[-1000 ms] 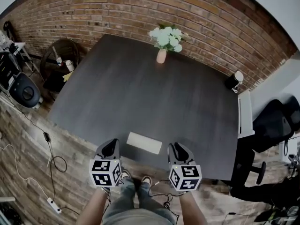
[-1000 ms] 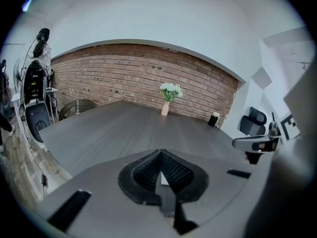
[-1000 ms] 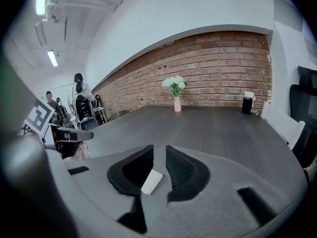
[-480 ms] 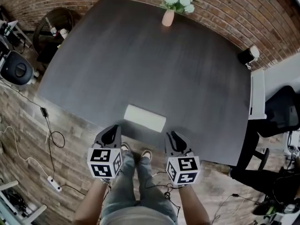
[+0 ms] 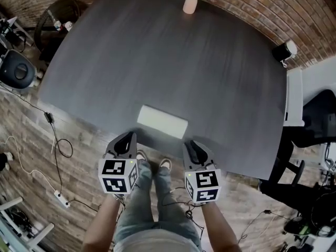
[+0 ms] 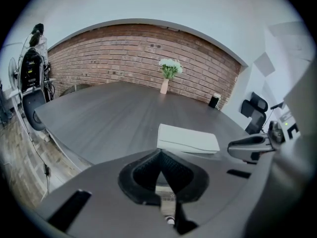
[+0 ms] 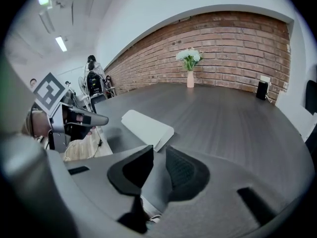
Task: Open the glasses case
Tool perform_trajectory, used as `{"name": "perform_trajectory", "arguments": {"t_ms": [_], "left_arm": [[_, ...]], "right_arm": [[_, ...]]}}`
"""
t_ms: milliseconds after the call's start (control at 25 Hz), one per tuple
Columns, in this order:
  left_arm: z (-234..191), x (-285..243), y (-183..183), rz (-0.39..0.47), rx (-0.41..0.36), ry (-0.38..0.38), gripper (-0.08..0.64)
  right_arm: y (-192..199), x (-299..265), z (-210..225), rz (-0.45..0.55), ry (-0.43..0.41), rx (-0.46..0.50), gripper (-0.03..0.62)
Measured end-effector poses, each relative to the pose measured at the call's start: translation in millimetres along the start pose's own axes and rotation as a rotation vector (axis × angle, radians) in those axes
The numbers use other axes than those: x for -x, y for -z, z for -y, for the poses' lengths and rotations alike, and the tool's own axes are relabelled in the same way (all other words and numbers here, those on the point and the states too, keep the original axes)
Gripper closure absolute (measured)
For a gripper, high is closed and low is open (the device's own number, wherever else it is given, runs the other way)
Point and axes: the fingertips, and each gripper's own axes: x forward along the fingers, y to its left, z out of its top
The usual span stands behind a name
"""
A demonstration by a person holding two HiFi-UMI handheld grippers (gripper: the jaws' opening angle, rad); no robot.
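Observation:
A white, flat glasses case (image 5: 162, 121) lies shut near the front edge of the dark table (image 5: 173, 62). It also shows in the left gripper view (image 6: 188, 139) and the right gripper view (image 7: 147, 128). My left gripper (image 5: 126, 139) hangs just off the table edge, below and left of the case, shut and empty. My right gripper (image 5: 191, 145) is below and right of the case, also shut and holding nothing. Neither touches the case. Each gripper shows in the other's view: the right gripper (image 6: 250, 147), the left gripper (image 7: 79, 117).
A vase of white flowers (image 5: 190, 3) stands at the table's far edge, and a small black device (image 5: 283, 51) at its far right. A white side desk (image 5: 294, 98) and black chair (image 5: 317, 119) are to the right. Cables and a power strip (image 5: 58, 196) lie on the floor.
The head view has tipped down, so the table slid up in the picture. Both grippers rose slightly toward the case and stay shut. The case has not moved on the table.

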Motion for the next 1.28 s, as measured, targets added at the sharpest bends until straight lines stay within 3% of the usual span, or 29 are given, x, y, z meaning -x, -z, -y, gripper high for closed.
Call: {"name": "perform_trajectory", "arguments": {"t_ms": [560, 1280], "left_arm": [[13.9, -35.1, -4.4, -0.086, -0.096, 0.047, 0.565], [21.5, -48.9, -3.3, -0.119, -0.104, 0.086, 0.565]], "right_arm": [[3.8, -16.7, -9.1, -0.04, -0.017, 0.085, 0.511], [6.1, -28.1, -11.0, -0.067, 0.002, 0.146, 0.511]]}}
